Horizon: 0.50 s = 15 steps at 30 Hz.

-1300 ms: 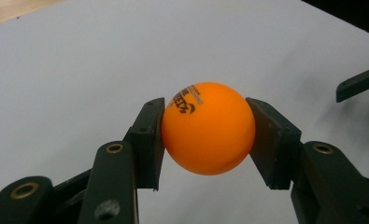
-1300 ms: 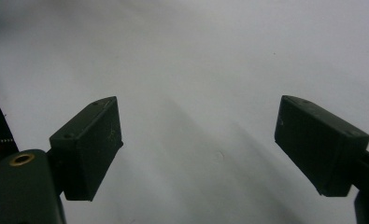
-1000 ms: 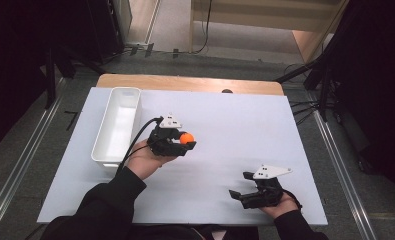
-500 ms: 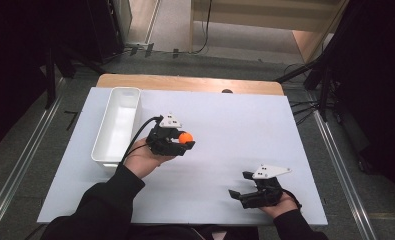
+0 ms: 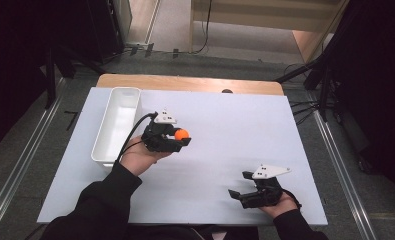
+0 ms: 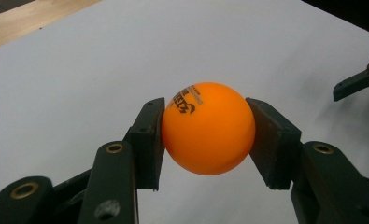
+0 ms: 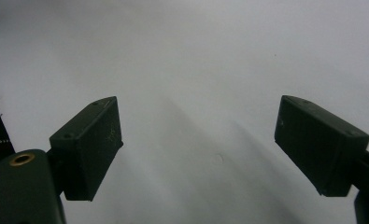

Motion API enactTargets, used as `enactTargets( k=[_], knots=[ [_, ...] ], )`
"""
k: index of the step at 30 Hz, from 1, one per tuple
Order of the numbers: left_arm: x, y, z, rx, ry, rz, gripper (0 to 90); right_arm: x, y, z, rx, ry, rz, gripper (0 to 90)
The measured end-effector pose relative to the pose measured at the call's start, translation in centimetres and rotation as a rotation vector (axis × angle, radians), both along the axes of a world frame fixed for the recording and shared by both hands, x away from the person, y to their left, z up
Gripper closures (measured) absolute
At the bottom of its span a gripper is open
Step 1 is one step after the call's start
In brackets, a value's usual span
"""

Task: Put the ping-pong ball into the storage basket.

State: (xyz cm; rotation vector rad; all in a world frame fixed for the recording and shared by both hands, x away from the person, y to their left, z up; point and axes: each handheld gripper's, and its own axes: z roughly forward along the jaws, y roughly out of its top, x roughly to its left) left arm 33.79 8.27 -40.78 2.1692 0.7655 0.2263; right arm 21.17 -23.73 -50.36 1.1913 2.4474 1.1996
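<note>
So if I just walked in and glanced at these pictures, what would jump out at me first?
Probably the bright orange ball, pinched between the jaws of the left gripper near the middle of the white table. Next, the long white tray at the table's left edge, and the right gripper open near the front.

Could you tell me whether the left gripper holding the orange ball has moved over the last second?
No: the left gripper with the orange ball sits equally near the white tray.
</note>
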Motion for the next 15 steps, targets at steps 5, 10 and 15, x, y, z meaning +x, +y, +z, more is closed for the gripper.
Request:
enactTargets(
  k=[5, 10, 15],
  knots=[
    [0.0, 0.3, 0.2, 0.002, -0.002, 0.001, 51.0, 0.0, 0.0, 0.0, 0.003, -0.001, 0.002, 13.4],
    [0.2, 0.7, 0.4, 0.002, -0.009, 0.011, 51.0, 0.0, 0.0, 0.1, 0.010, -0.005, 0.008, 13.5],
    [0.4, 1.1, 0.6, 0.002, -0.012, 0.016, 50.9, 0.0, 0.0, 0.1, 0.014, -0.003, 0.006, 13.5]
  ],
)
